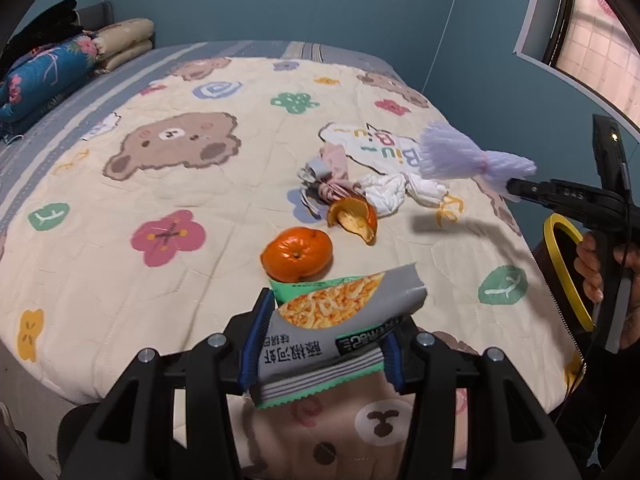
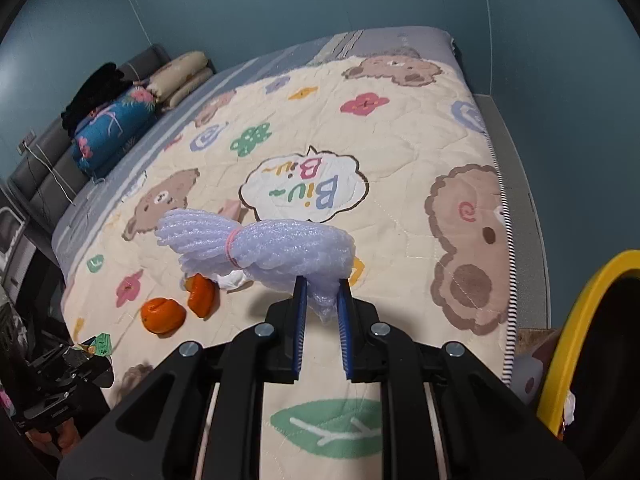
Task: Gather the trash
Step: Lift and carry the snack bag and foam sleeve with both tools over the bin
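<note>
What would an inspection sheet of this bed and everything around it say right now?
Surface: quilt with bears and flowers.
Job's things: snack wrapper and foam bundle held; orange peel, crumpled tissue, pink-grey scraps lying loose.
Clutter: mandarin, folded bedding.
Grippers: left tool clamps the wrapper; right tool clamps the foam.
Cables: thin cord by the headboard.
Surroundings: blue wall, yellow-rimmed bin.

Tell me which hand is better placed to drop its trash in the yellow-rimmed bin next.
Right, probably. Its gripper holds the foam bundle beside the bin; the left gripper, holding the snack wrapper, is farther away.
</note>
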{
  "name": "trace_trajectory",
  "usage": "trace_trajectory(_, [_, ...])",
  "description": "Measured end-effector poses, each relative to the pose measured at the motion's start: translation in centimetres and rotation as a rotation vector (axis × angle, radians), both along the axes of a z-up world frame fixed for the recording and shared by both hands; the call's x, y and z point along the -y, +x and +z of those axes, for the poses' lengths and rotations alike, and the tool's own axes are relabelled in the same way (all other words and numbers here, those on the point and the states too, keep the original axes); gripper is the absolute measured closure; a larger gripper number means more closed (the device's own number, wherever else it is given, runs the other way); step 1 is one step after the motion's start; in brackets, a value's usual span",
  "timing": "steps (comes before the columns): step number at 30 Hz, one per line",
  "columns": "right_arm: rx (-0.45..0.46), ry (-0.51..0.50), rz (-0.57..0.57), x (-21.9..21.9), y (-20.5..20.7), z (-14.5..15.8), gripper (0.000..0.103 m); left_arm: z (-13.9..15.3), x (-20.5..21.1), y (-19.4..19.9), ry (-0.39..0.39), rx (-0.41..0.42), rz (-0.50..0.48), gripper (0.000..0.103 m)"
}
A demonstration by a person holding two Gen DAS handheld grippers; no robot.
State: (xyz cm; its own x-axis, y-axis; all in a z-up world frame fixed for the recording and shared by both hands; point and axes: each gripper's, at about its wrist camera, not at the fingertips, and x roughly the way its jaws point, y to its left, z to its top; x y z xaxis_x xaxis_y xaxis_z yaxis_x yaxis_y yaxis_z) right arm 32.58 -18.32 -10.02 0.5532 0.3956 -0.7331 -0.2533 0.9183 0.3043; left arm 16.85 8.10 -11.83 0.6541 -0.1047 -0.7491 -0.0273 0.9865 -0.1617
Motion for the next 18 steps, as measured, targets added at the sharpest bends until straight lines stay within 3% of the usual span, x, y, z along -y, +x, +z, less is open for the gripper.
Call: trace_trajectory(18, [0.13,0.097,-0.103,6.4,-7.8,6.0,0.089,6.3,-1.2,-3.1,0.04,0.181,0.054,0.058])
